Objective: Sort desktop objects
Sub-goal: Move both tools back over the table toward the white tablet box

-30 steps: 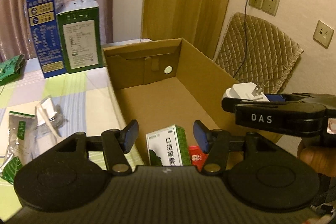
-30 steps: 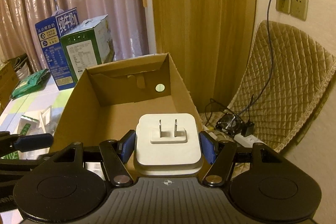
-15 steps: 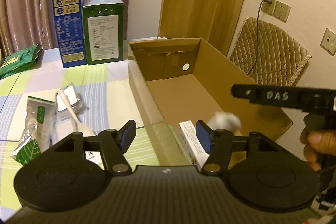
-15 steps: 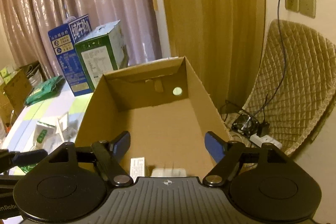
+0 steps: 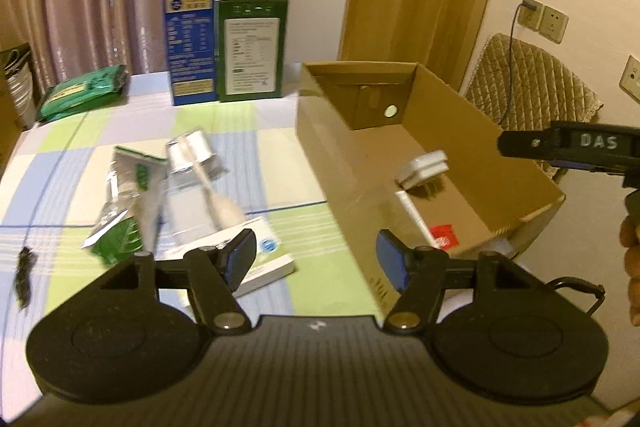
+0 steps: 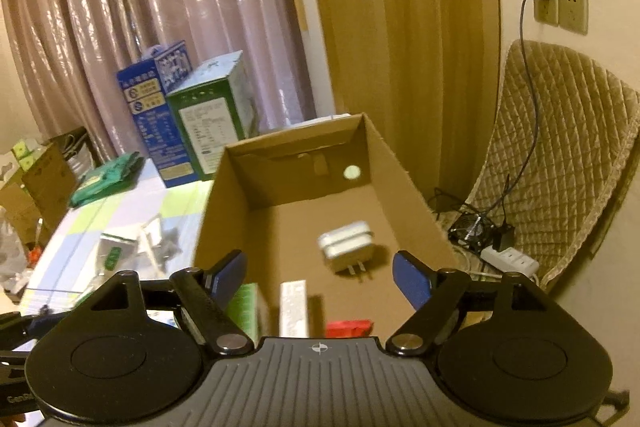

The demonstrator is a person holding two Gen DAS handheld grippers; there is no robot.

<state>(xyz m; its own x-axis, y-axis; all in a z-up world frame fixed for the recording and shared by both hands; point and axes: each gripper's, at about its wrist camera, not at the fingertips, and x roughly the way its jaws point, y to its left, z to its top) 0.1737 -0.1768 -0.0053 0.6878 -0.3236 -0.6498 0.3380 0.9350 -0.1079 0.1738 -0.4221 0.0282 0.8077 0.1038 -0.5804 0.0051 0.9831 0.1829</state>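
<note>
Left wrist view: the left gripper (image 5: pixel 316 259), jaws widening and empty, hangs over the table edge. At ten o'clock, foil packets (image 5: pixel 132 195) and a flat white box (image 5: pixel 260 259) await sorting; at two o'clock the cardboard box (image 5: pixel 472 155) holds a white plug adapter (image 5: pixel 422 169).

Right wrist view: the right gripper (image 6: pixel 320 277), jaws widening and empty, hangs above the adapter (image 6: pixel 348 247), small cartons (image 6: pixel 294 307) and a red item (image 6: pixel 348 329) in the box.

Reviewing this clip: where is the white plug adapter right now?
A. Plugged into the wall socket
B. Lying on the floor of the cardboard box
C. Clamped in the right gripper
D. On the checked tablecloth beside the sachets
B: the white plug adapter lies on the floor of the cardboard box, clear of the right gripper, whose opening jaws have nothing between them.
</note>
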